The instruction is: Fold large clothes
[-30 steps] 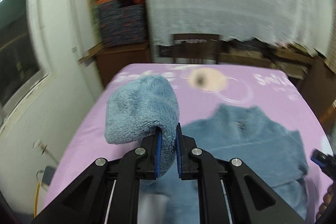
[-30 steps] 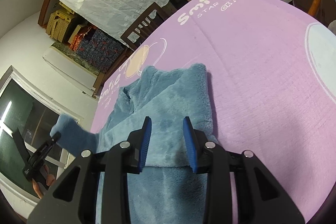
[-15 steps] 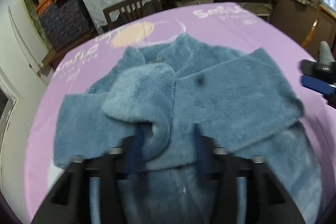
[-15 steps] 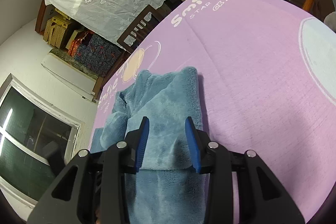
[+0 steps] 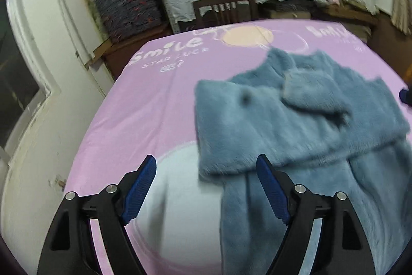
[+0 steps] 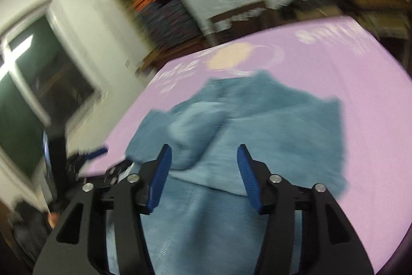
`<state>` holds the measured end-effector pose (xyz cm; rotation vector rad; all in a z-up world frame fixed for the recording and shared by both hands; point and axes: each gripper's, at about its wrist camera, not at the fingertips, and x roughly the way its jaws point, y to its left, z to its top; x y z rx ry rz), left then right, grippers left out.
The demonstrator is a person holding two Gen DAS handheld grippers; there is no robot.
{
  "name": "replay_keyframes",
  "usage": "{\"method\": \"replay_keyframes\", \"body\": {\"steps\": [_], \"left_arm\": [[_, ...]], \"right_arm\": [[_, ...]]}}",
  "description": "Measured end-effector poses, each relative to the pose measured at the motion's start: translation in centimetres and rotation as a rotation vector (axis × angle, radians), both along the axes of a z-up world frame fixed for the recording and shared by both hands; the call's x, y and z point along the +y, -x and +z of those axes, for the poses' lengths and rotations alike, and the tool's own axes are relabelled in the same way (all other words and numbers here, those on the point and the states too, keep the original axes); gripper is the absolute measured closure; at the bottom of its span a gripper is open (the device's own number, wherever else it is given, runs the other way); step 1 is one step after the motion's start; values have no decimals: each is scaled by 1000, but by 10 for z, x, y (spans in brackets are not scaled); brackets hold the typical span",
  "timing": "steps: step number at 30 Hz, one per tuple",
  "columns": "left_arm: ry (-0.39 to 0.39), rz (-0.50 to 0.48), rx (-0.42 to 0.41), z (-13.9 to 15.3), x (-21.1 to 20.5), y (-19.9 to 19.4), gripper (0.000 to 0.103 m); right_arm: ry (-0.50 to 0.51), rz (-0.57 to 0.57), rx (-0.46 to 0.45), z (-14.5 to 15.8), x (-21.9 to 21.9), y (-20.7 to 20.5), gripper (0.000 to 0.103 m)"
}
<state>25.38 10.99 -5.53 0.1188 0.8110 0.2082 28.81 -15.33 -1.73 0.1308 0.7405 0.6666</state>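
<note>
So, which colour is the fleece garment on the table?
The fleece garment is dusty blue, plain, seen best in the left wrist view.

Our left gripper (image 5: 206, 172) has black arms, shiny round silver screws and blue ridged pads (image 5: 140, 188). Our right gripper (image 6: 203, 165) looks the same: black, with blue pads (image 6: 248, 178).

The left gripper (image 5: 206, 187) stood at the frame's bottom centre, jaws spread wide, holding nothing. The right gripper (image 6: 203, 174) likewise gaped, empty.
</note>
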Motion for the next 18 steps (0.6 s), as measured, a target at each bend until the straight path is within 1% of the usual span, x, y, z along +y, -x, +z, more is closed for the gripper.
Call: {"method": "replay_keyframes", "body": {"steps": [1,3,4,6,9,11,13,15,17,18], "left_arm": [[17,5,-12,3,4,-3,23],[26,8,-29,6,7,-8,23],[22,9,-33,6,8,-13,23],[11,16,-32,2,9,-19,23],[16,17,1,-10,10,-25,23],[8,26,36,-22,14,-31,23],[25,34,79,-35,20,-37,22],[64,34,82,-39,26,-37,21],[57,26,83,-38,26,-37,21],[52,24,81,-38,25,-36,21]], "right_arm": [[41,17,-23,3,15,0,49],[140,60,-78,7,49,-1,49],[175,74,-93,5,63,-4,49],[217,73,-91,-2,79,-13,49],[275,60,-74,-18,94,-25,49],[314,69,-67,-29,101,-29,49],[362,70,-78,-38,108,-32,50],[431,50,-101,-47,113,-35,56],[448,13,-84,-53,107,-39,82],[426,0,-69,-52,100,-41,87]]}}
